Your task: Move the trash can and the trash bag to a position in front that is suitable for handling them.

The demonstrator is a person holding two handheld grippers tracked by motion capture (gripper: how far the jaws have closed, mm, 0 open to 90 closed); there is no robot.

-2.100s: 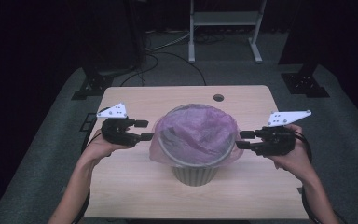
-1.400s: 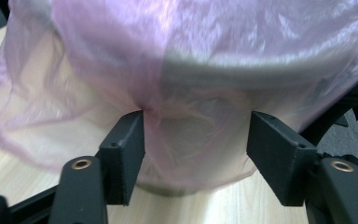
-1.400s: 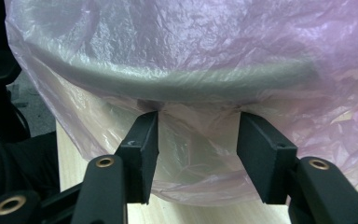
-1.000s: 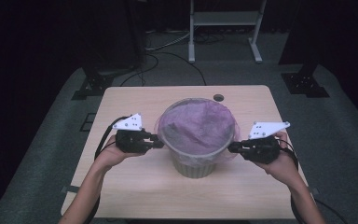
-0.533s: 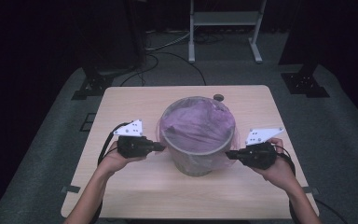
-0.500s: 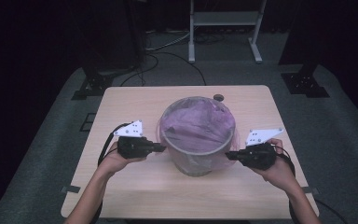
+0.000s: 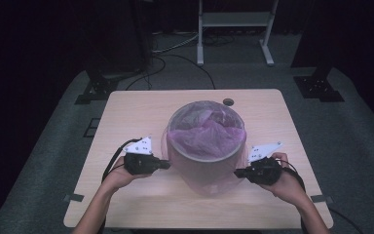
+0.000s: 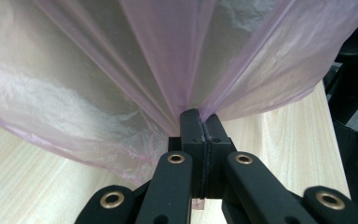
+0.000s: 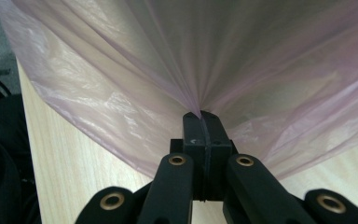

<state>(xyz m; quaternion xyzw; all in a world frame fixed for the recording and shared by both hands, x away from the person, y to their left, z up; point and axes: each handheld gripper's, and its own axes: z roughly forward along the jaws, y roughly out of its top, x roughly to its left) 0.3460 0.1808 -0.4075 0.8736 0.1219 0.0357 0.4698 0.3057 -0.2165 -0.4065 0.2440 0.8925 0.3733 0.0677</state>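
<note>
A grey bin stands in the middle of the wooden table, lined with a thin pink plastic bag folded over its rim and down its sides. My left gripper is at the bin's left side, shut on the bag's film, which fans out tight from its pinched jaws. At the bin's right side my right gripper is shut on the bag's film in the same way. Both grippers sit low, near the tabletop.
A small dark round grommet sits in the table behind the bin. Dark stand bases and a white frame are on the floor beyond the table. Cables trail from both grippers.
Both grippers have sunk along the bin's sides towards the table, drawing the bag's edge down over the rim. The bag now covers more of the bin's outside.
</note>
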